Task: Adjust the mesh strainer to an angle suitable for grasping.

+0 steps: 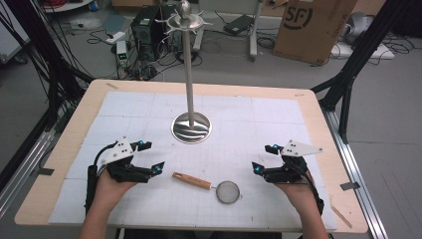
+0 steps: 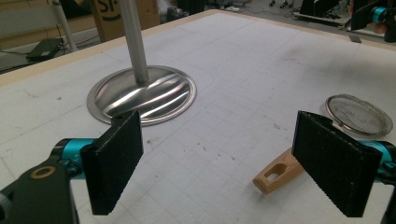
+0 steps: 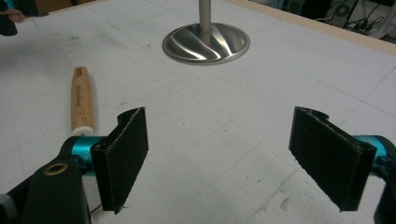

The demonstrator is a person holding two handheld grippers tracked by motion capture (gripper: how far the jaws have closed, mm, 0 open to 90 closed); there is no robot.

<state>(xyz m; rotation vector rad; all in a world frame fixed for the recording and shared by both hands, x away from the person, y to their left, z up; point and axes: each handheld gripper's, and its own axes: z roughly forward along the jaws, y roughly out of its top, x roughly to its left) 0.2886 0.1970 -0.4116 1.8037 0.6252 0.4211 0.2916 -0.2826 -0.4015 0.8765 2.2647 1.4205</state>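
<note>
Now left gripper (image 1: 148, 158), right gripper (image 1: 263, 160) low, level, jaws wide.

Both forearms come in from the near edge, one on each side of the table. The left hand (image 1: 110, 186) holds the left gripper (image 1: 152, 157) low over the surface, angled inward to the right and a bit toward the far side, jaws spread wide with nothing between them. The right hand (image 1: 294, 191) mirrors it: the right gripper (image 1: 263, 158) points inward to the left, jaws just as wide, also empty. The two are well apart.
</note>
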